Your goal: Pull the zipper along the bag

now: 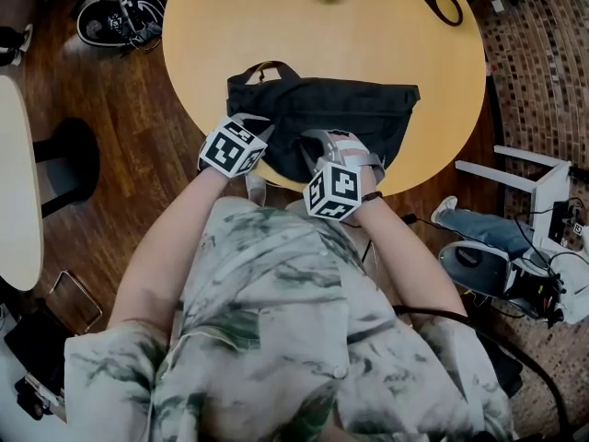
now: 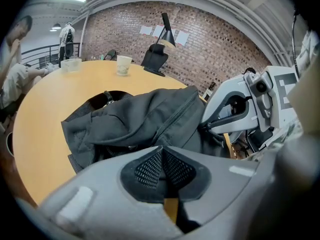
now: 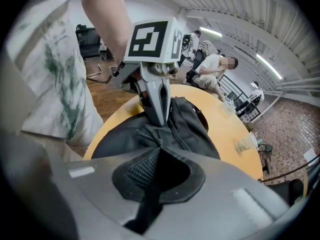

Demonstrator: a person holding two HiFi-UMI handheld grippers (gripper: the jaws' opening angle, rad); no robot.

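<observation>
The right gripper (image 3: pixel 157 151) is pressing its jaws together on a dark strip, which I am taking for the zipper pull (image 3: pixel 145 204). The left gripper (image 2: pixel 161 149) is pinching the cloth of the black bag (image 1: pixel 342 109) just beside it. The bag is lying at the near edge of the round table (image 1: pixel 276 35). It is looking soft and light, so it is needing a tight hold on the cloth. I am finding no readable brand or writing.

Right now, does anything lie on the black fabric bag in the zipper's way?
Nothing loose. Only the left claw pinches the black fabric bag just ahead of the right claw, also shut on it.
</observation>
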